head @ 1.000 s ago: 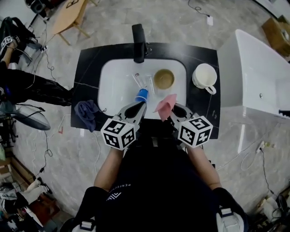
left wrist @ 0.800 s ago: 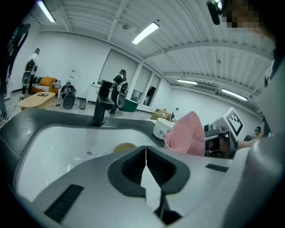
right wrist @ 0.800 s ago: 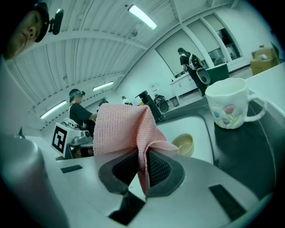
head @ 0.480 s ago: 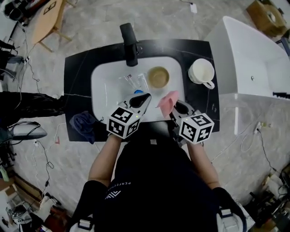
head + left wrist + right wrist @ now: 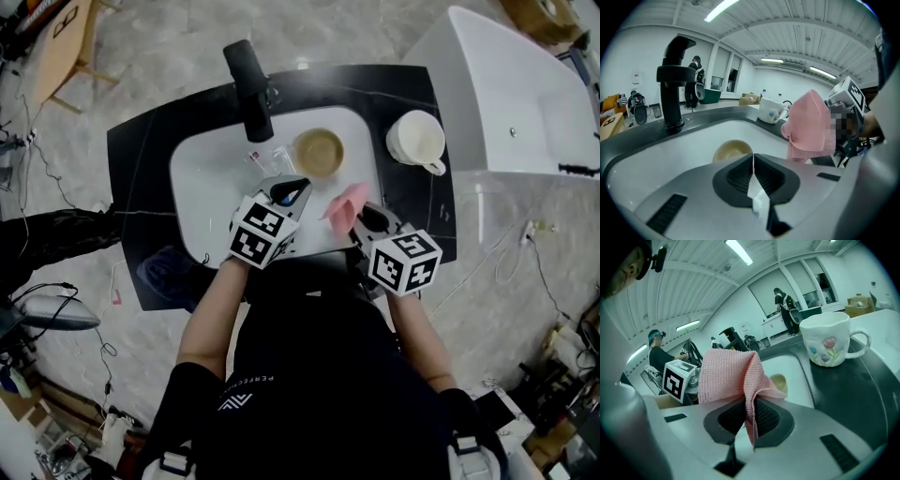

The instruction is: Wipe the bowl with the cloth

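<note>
Cloth [image 5: 729, 373] in right gripper [image 5: 749, 420], cup [image 5: 293, 194] in left gripper [image 5: 753, 177]

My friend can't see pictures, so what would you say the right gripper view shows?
The right gripper is shut on a pink cloth that stands up in folds close to the camera. Beyond it, a tan bowl sits in the white sink, and a flowered white mug stands on the dark counter.
</note>
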A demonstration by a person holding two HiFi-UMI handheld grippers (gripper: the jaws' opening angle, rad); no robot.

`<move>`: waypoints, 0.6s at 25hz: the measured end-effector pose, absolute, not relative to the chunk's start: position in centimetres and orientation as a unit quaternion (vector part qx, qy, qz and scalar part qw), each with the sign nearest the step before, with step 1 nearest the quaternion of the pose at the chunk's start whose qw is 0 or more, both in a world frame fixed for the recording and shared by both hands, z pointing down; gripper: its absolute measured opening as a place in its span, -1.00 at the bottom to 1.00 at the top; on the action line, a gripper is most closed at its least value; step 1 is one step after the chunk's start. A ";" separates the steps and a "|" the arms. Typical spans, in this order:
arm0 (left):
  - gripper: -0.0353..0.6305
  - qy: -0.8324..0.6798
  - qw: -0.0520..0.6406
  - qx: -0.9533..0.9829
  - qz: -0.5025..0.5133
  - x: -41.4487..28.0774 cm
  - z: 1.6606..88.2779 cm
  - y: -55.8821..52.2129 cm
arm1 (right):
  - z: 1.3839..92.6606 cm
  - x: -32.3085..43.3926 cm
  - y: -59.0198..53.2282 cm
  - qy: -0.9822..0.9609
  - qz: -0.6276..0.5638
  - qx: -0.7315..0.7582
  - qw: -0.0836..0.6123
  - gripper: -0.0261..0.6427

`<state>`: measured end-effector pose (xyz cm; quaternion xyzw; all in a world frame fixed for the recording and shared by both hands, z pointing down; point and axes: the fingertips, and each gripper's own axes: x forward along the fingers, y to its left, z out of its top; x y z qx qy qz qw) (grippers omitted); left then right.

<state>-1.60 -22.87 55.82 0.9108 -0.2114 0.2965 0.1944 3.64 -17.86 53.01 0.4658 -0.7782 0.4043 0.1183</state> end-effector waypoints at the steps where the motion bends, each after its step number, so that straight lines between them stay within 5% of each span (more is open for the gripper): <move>1: -0.86 -0.207 0.189 0.911 0.303 -1.5 56.2 -23.0 | 53.2 3.6 -18.0 -0.776 0.405 0.467 0.120 -0.78; 9: -0.84 -0.177 0.150 0.908 0.350 -0.6 59.5 -23.9 | 54.4 4.1 -18.5 -0.762 0.419 0.476 0.130 -0.78; 15: -0.65 -0.134 0.100 0.905 0.392 0.5 62.2 -24.4 | 55.4 4.6 -18.7 -0.752 0.431 0.481 0.134 -0.78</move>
